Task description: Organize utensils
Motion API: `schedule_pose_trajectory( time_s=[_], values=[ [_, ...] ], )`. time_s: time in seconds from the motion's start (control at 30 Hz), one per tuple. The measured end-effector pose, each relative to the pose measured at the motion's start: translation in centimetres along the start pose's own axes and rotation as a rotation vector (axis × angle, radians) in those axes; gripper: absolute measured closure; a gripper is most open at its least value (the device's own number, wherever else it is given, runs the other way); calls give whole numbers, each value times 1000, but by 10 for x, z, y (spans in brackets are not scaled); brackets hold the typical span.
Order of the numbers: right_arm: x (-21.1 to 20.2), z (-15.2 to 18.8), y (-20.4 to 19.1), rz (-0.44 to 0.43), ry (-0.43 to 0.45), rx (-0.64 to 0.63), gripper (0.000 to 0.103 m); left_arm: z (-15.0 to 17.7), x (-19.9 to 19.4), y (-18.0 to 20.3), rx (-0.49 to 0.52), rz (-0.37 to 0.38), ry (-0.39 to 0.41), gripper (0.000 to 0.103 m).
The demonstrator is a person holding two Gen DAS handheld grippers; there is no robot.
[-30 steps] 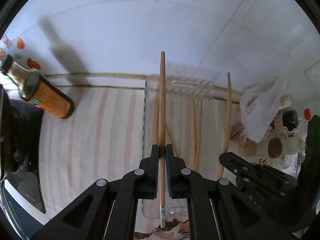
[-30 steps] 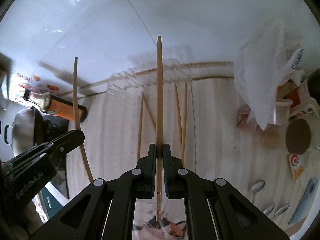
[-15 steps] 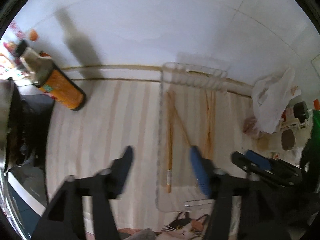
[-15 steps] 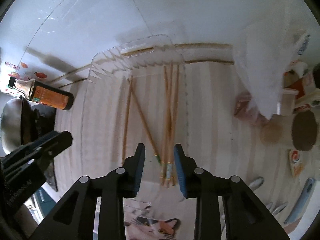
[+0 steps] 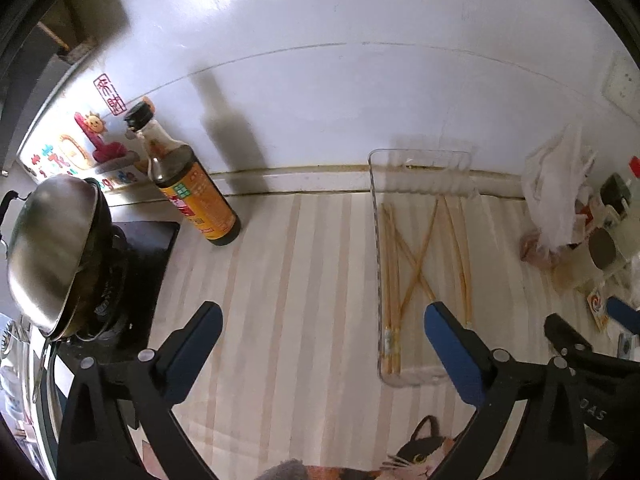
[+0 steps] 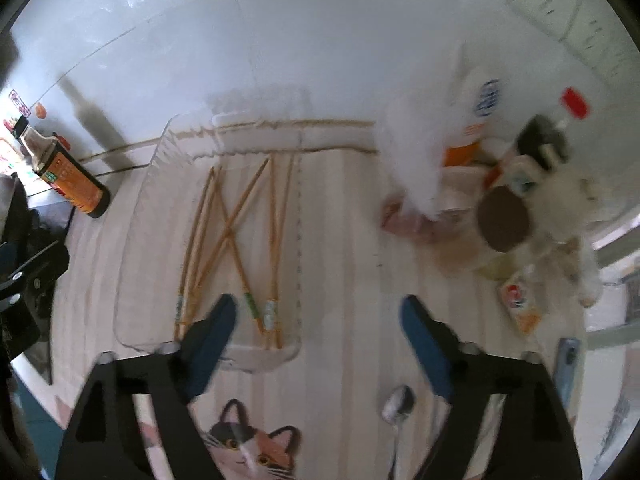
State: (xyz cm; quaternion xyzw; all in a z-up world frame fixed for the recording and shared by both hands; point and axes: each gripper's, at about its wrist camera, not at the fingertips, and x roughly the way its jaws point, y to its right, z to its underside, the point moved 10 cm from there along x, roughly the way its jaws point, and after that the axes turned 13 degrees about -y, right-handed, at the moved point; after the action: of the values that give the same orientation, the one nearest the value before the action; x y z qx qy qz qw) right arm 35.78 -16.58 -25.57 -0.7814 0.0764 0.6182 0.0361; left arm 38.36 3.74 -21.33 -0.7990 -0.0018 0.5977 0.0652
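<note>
Now both empty: left gripper (image 5: 322, 322) spread wide, blue pads far apart, hovering above the striped counter (image 5: 288, 264) with nothing between them; right gripper (image 6: 318, 318) likewise splayed open and holding nothing. A second ago each clamped one upright chopstick; half a second ago already let go, jaws parting; since then opened further and drawn back from the tray. Chopsticks (image 5: 416, 264) now all down inside the clear plastic tray (image 5: 376, 240), lying lengthwise from near to far, a few straight along the left side, two crossed in an X at the middle, more along the right side. Same bundle in the right wrist view (image 6: 236, 236), banded ends toward the near edge of the tray (image 6: 132, 260), just beyond the left blue pad. Tray resting on the counter with its far end against the white wall. Soy sauce bottle (image 5: 188, 184) upright well to the left of the tray, next to a steel wok (image 5: 52, 248) on a black stove. White plastic bag (image 5: 560, 184) and a clutter of containers to the right of the tray. Metal spoon (image 6: 398, 404) on the counter near the right gripper, apart from the tray, beside a cat-print cloth (image 6: 244, 444) at the near edge. Right wrist view somewhat blurred.
</note>
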Motion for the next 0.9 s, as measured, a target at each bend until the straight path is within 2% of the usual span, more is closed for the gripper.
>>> schedule_pose_trajectory(
  time_s=[0.17, 0.37, 0.57, 0.63, 0.73, 0.9],
  values=[
    [-39, 17, 8, 63, 97, 9, 1, 15, -25, -3, -10, 15, 57, 0],
    [-82, 39, 12, 75, 185, 36, 1, 33, -59, -4, 3, 43, 119, 0],
    [-115, 65, 15, 36, 246, 83, 1, 49, -88, -1, 16, 75, 167, 0],
    [-118, 72, 18, 11, 247, 99, 1, 53, -93, -3, 2, 49, 161, 0],
    [-118, 82, 27, -45, 240, 130, 1, 58, -100, -1, -4, -3, 193, 0],
    [-107, 95, 56, -93, 242, 177, 1, 65, -93, 16, 0, 1, 175, 0]
  ],
)
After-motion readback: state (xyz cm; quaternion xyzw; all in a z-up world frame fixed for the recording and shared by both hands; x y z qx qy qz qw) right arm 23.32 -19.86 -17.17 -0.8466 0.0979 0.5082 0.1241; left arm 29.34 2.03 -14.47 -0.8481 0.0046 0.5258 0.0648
